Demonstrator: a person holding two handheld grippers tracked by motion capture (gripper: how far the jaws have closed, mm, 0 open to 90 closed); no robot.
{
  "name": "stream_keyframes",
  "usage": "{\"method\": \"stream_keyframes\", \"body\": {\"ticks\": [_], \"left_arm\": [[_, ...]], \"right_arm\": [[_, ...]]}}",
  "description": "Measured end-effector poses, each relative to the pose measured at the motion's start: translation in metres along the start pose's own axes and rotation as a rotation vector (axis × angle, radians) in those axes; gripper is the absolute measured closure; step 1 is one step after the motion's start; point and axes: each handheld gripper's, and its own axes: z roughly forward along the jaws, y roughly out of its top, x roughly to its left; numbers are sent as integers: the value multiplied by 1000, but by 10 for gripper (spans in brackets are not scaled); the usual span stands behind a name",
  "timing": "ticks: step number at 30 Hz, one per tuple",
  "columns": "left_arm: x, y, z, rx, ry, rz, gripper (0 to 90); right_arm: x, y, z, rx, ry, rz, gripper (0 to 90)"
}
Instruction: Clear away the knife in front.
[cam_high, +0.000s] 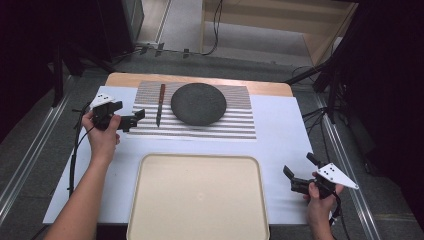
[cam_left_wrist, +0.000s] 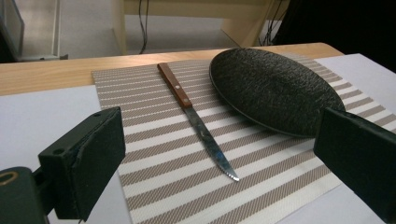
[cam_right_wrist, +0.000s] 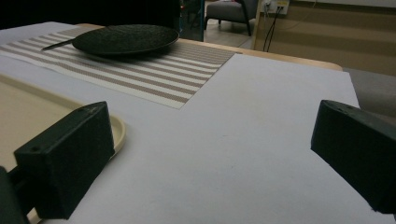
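The knife (cam_left_wrist: 194, 116) lies on the striped placemat (cam_high: 235, 127), just left of the dark plate (cam_high: 198, 103), wooden handle toward the desk's (cam_high: 285, 135) far edge. The left claw (cam_high: 132, 120), jaws wide and empty, sits at the mat's left edge, facing the blade broadside. The right claw (cam_high: 297, 172), also wide, rests well apart beside the tray (cam_high: 197, 200). No legible writing or brand.
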Motion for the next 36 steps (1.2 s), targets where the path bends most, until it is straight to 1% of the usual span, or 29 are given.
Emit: {"method": "stream_keyframes", "body": {"ticks": [3, 6, 8, 10, 14, 17, 19, 21, 23, 28, 30, 32, 33, 34, 35, 36], "left_arm": [[1, 4, 8, -1, -2, -11, 27], [3, 9, 16, 1, 19, -16, 41], [4, 12, 23, 13, 25, -24, 51], [4, 15, 29, 27, 27, -21, 58], [4, 19, 41, 63, 36, -21, 61], [4, 22, 50, 87, 57, -22, 86], [5, 25, 56, 109, 70, -21, 90], [5, 29, 62, 134, 92, -27, 123], [6, 33, 69, 175, 115, -48, 134], [7, 42, 89, 257, 133, -72, 163], [6, 45, 97, 292, 150, -73, 193], [5, 47, 105, 323, 176, -92, 195], [5, 48, 109, 338, 195, -102, 218], [5, 49, 113, 350, 214, -101, 251], [4, 50, 116, 354, 227, -101, 275], [5, 50, 118, 363, 228, -104, 296]], "right_arm": [[0, 0, 1, 4, -5, -5, 0], [0, 0, 1, 8, -6, -5, 0], [1, 0, 1, 13, -8, -5, 0], [2, 0, 2, 20, -11, -18, 0], [3, 0, 3, 23, -10, -20, 0], [3, 0, 3, 26, -11, -19, 0], [3, 0, 3, 26, -10, -20, 0], [3, 0, 3, 27, -10, -21, 0], [3, 0, 3, 27, -9, -22, 0], [3, 0, 4, 28, -7, -27, 0], [3, 0, 4, 29, -7, -28, 0], [3, 0, 4, 30, -7, -28, 0], [3, 0, 4, 29, -6, -27, 0], [3, 0, 4, 28, -6, -27, 0], [3, 0, 4, 28, -5, -26, 0], [3, 0, 3, 29, -7, -23, 0]]}}
